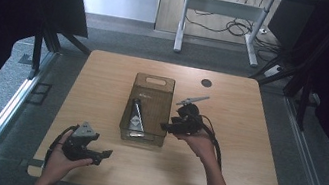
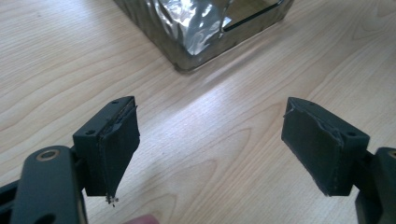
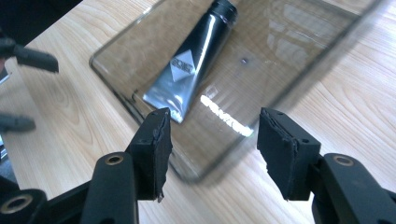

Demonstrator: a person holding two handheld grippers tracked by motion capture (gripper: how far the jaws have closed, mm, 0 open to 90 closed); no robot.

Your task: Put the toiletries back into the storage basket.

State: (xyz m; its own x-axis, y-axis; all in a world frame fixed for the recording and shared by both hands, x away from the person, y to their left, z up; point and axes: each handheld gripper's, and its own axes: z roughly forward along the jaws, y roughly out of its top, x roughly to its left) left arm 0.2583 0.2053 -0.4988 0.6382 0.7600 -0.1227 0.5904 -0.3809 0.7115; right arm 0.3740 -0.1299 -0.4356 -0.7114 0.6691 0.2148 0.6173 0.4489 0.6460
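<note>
While the silver squeeze tube with a black cap [image 3: 194, 65] lies flat inside the clear smoky plastic bin [image 3: 116, 91], just ahead of the right gripper [image 3: 212, 149], both jaws gape empty; the left gripper [image 2: 210, 144] waits wide open nearby, so grasping seems not yet begun.

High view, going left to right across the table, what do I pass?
left gripper → clear bin with the tube inside → right gripper → round black hole in the table
</note>
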